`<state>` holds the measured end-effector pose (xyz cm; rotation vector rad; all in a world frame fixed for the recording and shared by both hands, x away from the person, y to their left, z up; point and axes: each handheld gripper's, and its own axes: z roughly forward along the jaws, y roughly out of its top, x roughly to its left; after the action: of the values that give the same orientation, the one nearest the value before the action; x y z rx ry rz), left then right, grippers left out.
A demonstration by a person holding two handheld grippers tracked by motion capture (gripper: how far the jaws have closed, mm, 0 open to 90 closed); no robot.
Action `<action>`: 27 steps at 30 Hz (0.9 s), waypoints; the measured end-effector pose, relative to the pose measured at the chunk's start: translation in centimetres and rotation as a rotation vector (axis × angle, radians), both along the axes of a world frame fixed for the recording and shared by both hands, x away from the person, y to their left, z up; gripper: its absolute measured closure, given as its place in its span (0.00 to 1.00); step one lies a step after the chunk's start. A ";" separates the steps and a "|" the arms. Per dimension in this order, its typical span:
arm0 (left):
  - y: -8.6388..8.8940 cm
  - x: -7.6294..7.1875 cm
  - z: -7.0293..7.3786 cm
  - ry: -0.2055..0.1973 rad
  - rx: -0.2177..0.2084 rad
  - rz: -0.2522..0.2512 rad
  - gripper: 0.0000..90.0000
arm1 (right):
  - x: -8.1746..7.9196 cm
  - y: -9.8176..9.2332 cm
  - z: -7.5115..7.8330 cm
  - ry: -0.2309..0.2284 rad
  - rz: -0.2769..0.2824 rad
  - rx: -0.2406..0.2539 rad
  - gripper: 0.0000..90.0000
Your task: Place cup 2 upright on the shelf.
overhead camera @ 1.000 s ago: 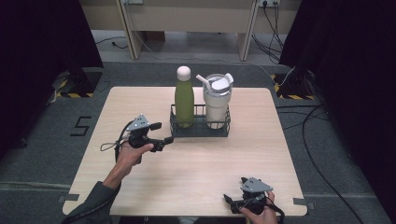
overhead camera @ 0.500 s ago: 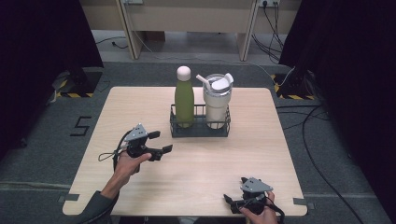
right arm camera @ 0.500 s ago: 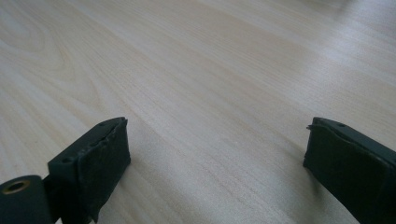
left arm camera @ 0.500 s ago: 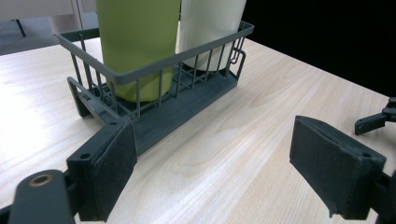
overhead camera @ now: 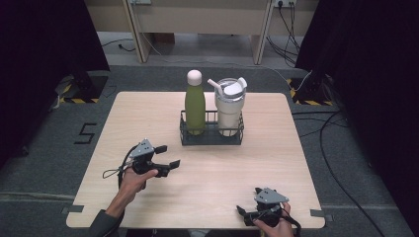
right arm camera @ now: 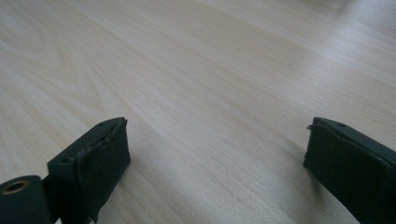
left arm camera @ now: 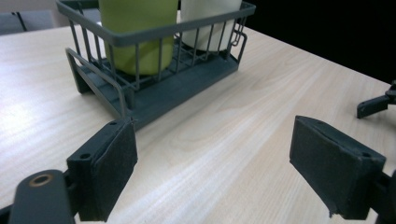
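— Two vessels in one wire rack (overhead camera: 211,136) mid-table: green bottle (overhead camera: 194,104), white tumbler (overhead camera: 230,106). Grippers?

— Two. My left gripper (overhead camera: 167,156) is spread, empty, near the rack; my right gripper (overhead camera: 241,215) is spread, empty, at the near edge.

— Obscured?

— Vessel tops cut off in the left gripper view.

A pale wooden table (overhead camera: 148,113) stands on grey floor (overhead camera: 59,163), with cables (overhead camera: 341,148) trailing alongside.

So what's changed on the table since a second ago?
The left tongs drew back from the wire basket toward the person, open and empty. The right tongs stayed at the near edge, also open. The green bottle and white cup kept standing in the basket.
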<state>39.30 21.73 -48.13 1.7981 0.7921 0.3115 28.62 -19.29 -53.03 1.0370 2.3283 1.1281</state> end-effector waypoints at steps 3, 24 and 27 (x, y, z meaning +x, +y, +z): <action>0.1 -0.2 -0.4 0.010 0.005 -0.002 0.16 | 0.0 0.0 0.0 0.000 0.000 0.000 0.08; 0.3 -2.1 -1.7 0.027 0.055 -0.038 0.16 | 0.0 0.0 0.0 0.000 0.000 0.000 0.07; 0.4 -2.4 -1.9 0.029 0.061 -0.043 0.16 | 0.0 0.0 0.0 0.000 0.000 0.000 0.07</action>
<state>36.88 22.11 -50.06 1.8784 0.7703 0.2842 28.62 -19.27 -53.03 1.0367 2.3282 1.1278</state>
